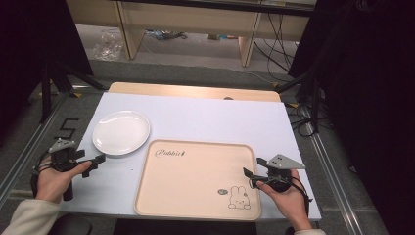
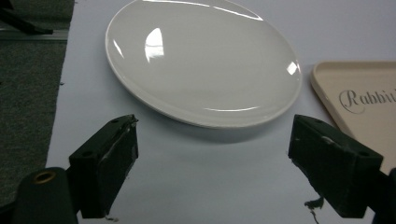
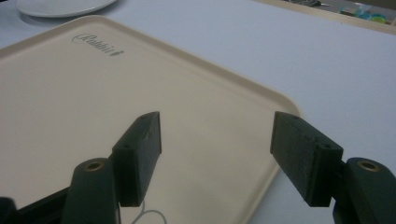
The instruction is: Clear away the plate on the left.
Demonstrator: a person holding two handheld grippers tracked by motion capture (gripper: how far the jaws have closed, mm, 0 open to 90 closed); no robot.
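A white plate (image 1: 121, 131) lies empty on the white table, left of a beige tray (image 1: 195, 178) printed with "Rabbit" and a small rabbit drawing. My left gripper (image 1: 95, 163) hovers near the table's left edge, just short of the plate's near rim; in the left gripper view the plate (image 2: 201, 60) lies beyond the open gripper (image 2: 212, 161), nothing between the jaws. My right gripper (image 1: 248, 177) stands over the tray's right edge. In the right gripper view the gripper (image 3: 217, 154) is open above the tray (image 3: 70, 102), holding nothing.
The white tabletop (image 1: 205, 117) has bare room behind the tray and plate. A wooden strip (image 1: 195, 91) runs along its far edge. Beyond are desk legs, cables (image 1: 274, 44) on the floor and black stands at both sides.
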